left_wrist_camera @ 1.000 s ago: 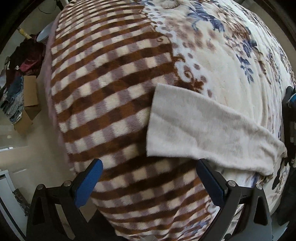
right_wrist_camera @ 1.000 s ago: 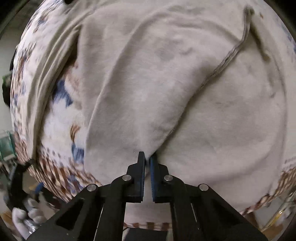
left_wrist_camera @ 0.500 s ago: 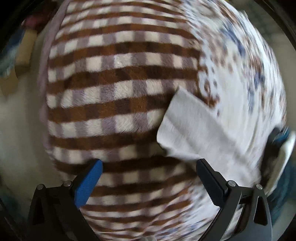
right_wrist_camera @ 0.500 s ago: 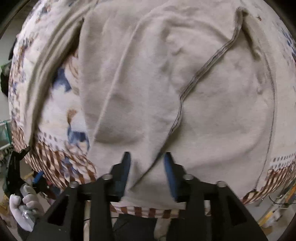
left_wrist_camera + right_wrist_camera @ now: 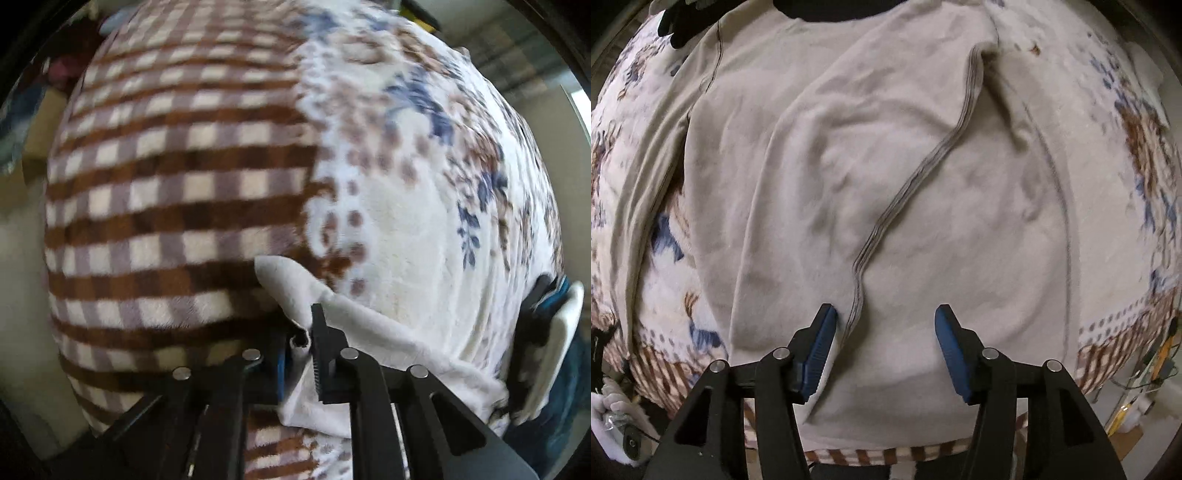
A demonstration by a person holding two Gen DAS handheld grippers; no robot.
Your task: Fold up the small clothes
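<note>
A cream long-sleeved top (image 5: 886, 184) lies spread on a patterned blanket (image 5: 1126, 155), one side folded over so a grey seam (image 5: 908, 184) runs diagonally across it. My right gripper (image 5: 884, 325) is open just above the near hem, empty, straddling the seam's end. In the left wrist view my left gripper (image 5: 306, 336) is shut on the cuff of the top's sleeve (image 5: 388, 332), which trails right across the blanket (image 5: 184, 184). The cuff tip sticks up past the fingers.
The blanket has a brown check border and a blue floral middle; its edge drops off at the left in the left wrist view. The other gripper's body (image 5: 546, 343) shows at the right edge. Cardboard and clothes (image 5: 40, 122) sit on the floor left.
My left gripper moved in and shut on the sleeve cuff. My right gripper opened, let go of the folded edge, and pulled back slightly.
</note>
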